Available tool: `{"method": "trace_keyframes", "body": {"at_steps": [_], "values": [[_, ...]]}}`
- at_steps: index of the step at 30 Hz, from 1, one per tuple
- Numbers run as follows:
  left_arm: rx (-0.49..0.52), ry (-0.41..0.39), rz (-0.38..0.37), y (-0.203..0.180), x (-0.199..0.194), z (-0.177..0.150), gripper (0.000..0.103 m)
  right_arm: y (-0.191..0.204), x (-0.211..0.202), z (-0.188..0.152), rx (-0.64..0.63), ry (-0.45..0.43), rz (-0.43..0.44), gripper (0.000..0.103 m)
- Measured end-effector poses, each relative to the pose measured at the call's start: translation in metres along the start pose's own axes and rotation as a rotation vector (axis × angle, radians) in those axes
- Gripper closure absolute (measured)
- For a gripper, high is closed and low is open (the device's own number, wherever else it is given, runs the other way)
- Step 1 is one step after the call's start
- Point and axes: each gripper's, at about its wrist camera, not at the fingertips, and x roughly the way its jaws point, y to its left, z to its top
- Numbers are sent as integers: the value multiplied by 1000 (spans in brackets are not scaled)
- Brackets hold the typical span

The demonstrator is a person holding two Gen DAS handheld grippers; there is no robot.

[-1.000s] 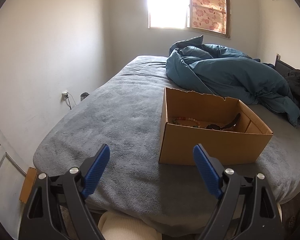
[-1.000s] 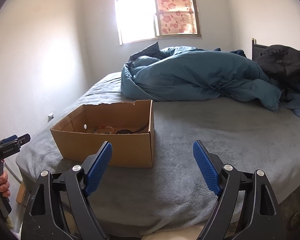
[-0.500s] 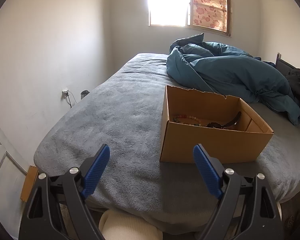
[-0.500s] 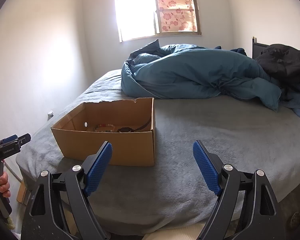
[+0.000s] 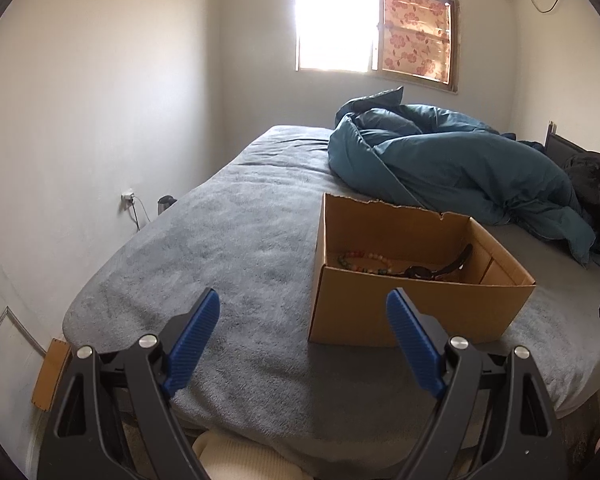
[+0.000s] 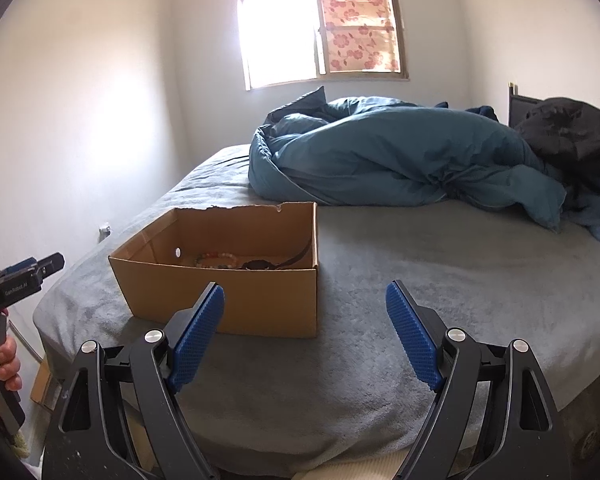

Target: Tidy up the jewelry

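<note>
An open cardboard box (image 5: 416,304) (image 6: 228,296) stands on the grey bed near its front edge. Inside lie a string of coloured beads (image 5: 364,262) (image 6: 216,259) and a dark strap-like piece (image 5: 440,268) (image 6: 276,262). My left gripper (image 5: 302,312) hovers open over the bed's front edge, the box just ahead and to its right. My right gripper (image 6: 304,304) is open too, with the box ahead to its left. Nothing sits between either pair of blue pads. The left gripper's body (image 6: 16,284), with a hand on it, shows at the right wrist view's left edge.
A crumpled teal duvet (image 5: 452,168) (image 6: 388,156) fills the back of the bed (image 5: 228,248) (image 6: 440,264). Dark clothing (image 6: 572,136) lies at the far right. White walls and a window (image 6: 320,24) close off the back. A brown box (image 5: 50,380) sits on the floor at the left.
The left wrist view has tipped slightly upward, so the box sits a little lower in it. The right view shifted slightly as well. Both grippers stay open.
</note>
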Motion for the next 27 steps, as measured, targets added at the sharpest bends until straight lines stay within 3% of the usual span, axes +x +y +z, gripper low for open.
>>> {"method": "trace_keyframes", "body": {"at_steps": [27], "values": [[2, 16, -6, -1, 2, -1, 19, 6, -1, 2, 0, 3, 10, 24]]}}
